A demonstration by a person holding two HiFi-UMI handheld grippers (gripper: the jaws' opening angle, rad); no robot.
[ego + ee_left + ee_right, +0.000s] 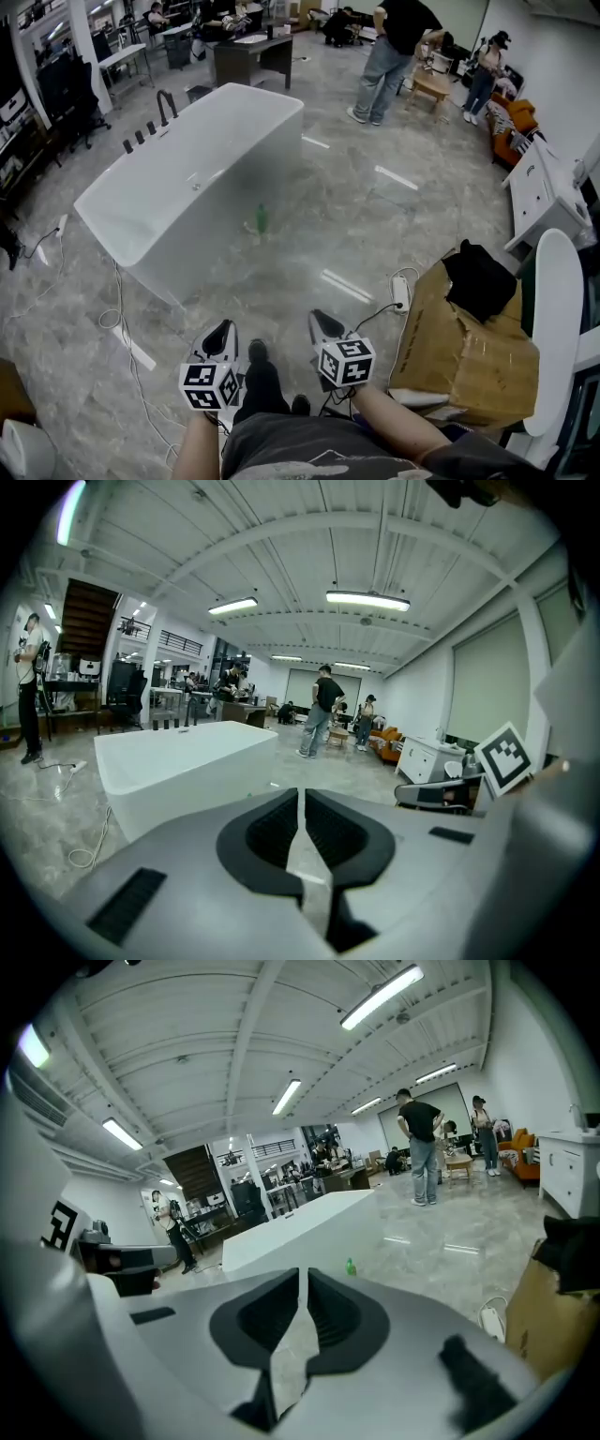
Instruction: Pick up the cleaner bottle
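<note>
The bottle [262, 218], small and green, stands upright on the floor [375, 234] far ahead, just beside the near wall of the white tub [202, 234]. The right gripper view also catches it [350, 1267], a little right of that gripper's jaw line.

Both tools are held low and near the person. The left gripper [223, 328] has its jaws together with nothing between them, as its own view shows [301, 799]. The right gripper [322, 321] is closed and empty too [303, 1283].

The step in hand looks like the approach, with the pick-up not yet begun. The bottle lies roughly ahead of both grippers, so either could take it. The right one already has it close to its line of aim and seems the easier choice.

To do it well:
- Walk in on the open floor, minding the cable [117, 314] on the left and the power strip [401, 292] by the box [469, 347] on the right.
- Spread the jaws well before arriving, since shut jaws would only knock the bottle over.
- Come in low from the near side, away from the tub wall.
- Keep the jaws to either side of the body, below the cap.
- Close gently, then lift straight up.

A light bottle probably tips easily, so any nudge before the grip is the main risk.
</note>
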